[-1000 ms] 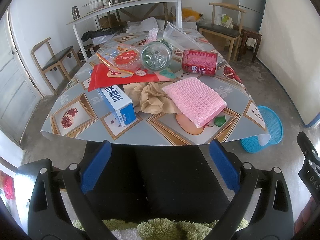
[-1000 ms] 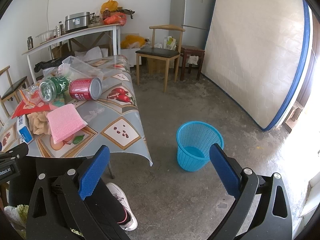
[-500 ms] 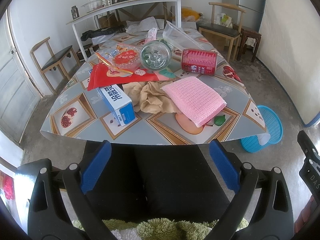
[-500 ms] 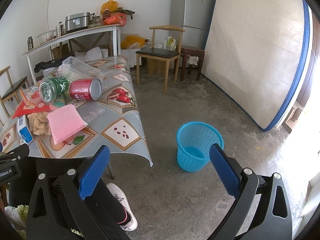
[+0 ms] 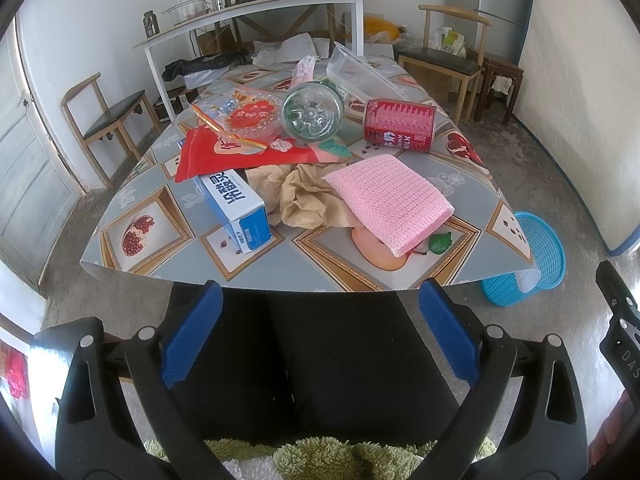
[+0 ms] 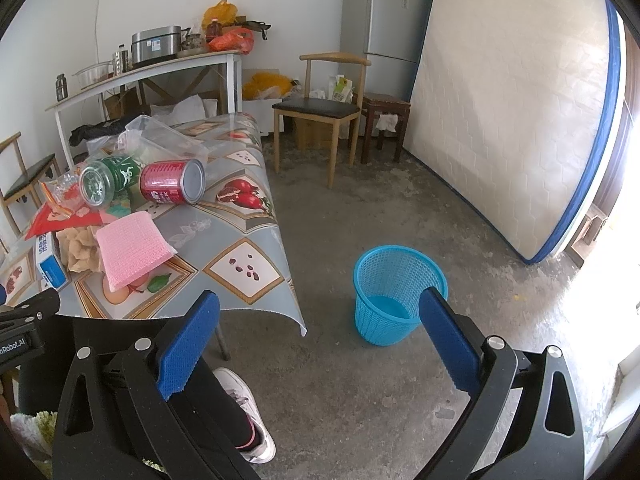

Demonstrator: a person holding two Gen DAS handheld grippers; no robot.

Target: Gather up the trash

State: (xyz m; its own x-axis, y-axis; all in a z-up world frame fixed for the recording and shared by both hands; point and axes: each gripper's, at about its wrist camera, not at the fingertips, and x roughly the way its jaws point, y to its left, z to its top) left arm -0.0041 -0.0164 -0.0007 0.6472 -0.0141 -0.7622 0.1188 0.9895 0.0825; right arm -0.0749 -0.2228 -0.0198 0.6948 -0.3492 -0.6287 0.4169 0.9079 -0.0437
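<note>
Left wrist view: the left gripper [image 5: 319,334], black-framed with blue dimple-textured pads, is spread wide and holds nothing, positioned above the person's black-clad lap at the near edge of the table. The glossy grey tablecloth with printed fruit panels [image 5: 160,200] carries the trash. At near centre lies a pink knitted rectangular cloth [image 5: 390,200], folded flat and overlapping a crumpled brown paper sheet [image 5: 308,200] to its left. Left of the paper lies a white and blue rectangular cardboard carton [image 5: 236,206] on its long side. Beyond these lies a flat red glossy foil pouch [image 5: 240,152] with a clear plastic printed snack bag [image 5: 248,114] behind it. A green transparent plastic bottle [image 5: 313,115] lies on its side, its round ribbed base facing the camera, beside a red cylindrical metal can [image 5: 399,125], also on its side. A clear rigid plastic container [image 5: 356,70] stands tilted at the far end. The blue perforated plastic wastebasket [image 5: 536,248] stands on the floor right of the table. Right wrist view: the right gripper [image 6: 318,338], same construction, is likewise spread wide and empty, above bare concrete floor [image 6: 460,220]. The wastebasket [image 6: 400,292] stands upright just beyond its right finger, well apart from the table edge [image 6: 280,280]. A white quilted mattress with blue edging [image 6: 516,120] leans against the right wall.
</note>
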